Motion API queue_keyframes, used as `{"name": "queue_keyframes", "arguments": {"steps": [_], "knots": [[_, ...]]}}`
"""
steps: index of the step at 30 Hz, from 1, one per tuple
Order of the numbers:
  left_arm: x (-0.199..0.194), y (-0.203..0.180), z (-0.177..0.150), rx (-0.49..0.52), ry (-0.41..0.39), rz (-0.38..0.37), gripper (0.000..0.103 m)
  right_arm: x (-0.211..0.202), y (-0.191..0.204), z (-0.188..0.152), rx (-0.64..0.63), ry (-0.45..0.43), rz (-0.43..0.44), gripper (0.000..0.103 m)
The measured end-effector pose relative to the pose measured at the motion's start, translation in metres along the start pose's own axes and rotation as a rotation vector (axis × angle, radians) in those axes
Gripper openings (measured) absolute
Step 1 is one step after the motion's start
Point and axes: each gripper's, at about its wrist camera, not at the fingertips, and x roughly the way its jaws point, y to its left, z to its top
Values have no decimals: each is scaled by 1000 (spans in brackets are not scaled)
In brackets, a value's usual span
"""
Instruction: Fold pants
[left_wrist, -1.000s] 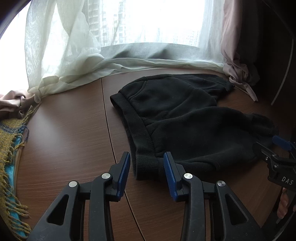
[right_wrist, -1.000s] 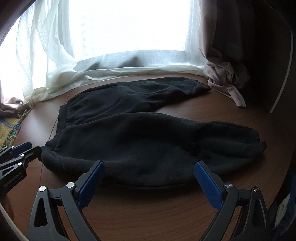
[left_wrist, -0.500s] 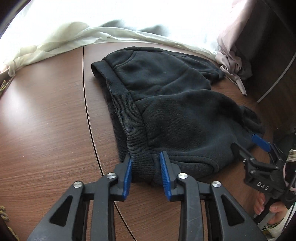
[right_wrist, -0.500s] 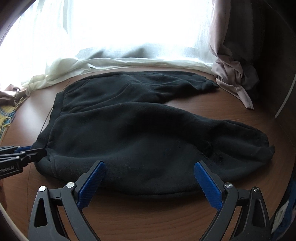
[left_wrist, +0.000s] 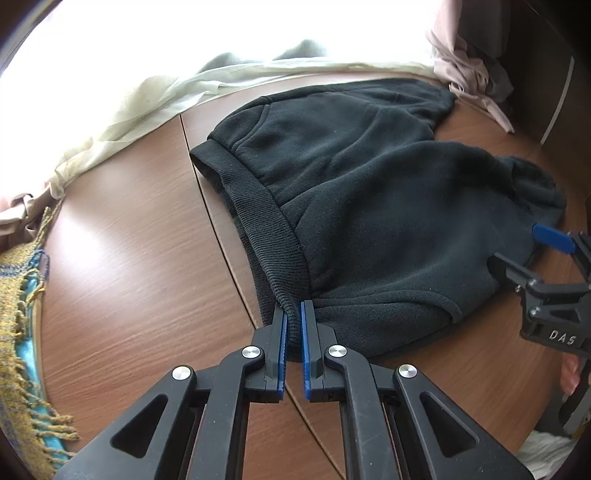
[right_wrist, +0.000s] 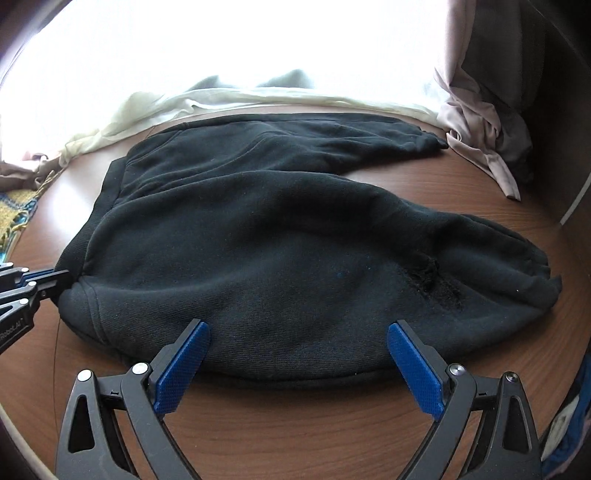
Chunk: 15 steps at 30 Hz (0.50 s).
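Black sweatpants (left_wrist: 369, 206) lie flat on the brown wooden table (left_wrist: 129, 258), waistband to the left and both legs running right. My left gripper (left_wrist: 293, 310) is shut on the near corner of the ribbed waistband, and the cloth bunches between its blue pads. In the right wrist view the pants (right_wrist: 258, 240) fill the middle, with the left gripper (right_wrist: 40, 278) pinching their left edge. My right gripper (right_wrist: 298, 326) stands wide open at the near edge of the closer leg, holding nothing. From the left wrist view the right gripper (left_wrist: 517, 243) shows at the right edge.
A pale sheer curtain (left_wrist: 147, 103) drapes along the table's far edge under a bright window. A pinkish cloth (left_wrist: 465, 66) hangs at the far right. A fringed yellow and blue textile (left_wrist: 18, 314) lies off the left edge. A hand (left_wrist: 570, 373) holds the right gripper.
The left gripper's jaws came together on the waistband corner and the view tilted further down. The right gripper sank a little toward the near leg, still wide open.
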Motion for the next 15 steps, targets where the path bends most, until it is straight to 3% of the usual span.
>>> {"name": "queue_keyframes", "arguments": {"steps": [5,9,11,15], "knots": [[0,-12,5,19,18,72,12,-9,-6,1,-14,-26,16,98],[-29,-39,6,73,-92,249,21,-22,-30,7,8,-83,18,98],[-46,-60,7,118,-162,258,34,-32,-43,8,20,-113,10,98],[-63,-107,13,150,-223,215,34,-53,-74,7,31,-177,5,98]]}}
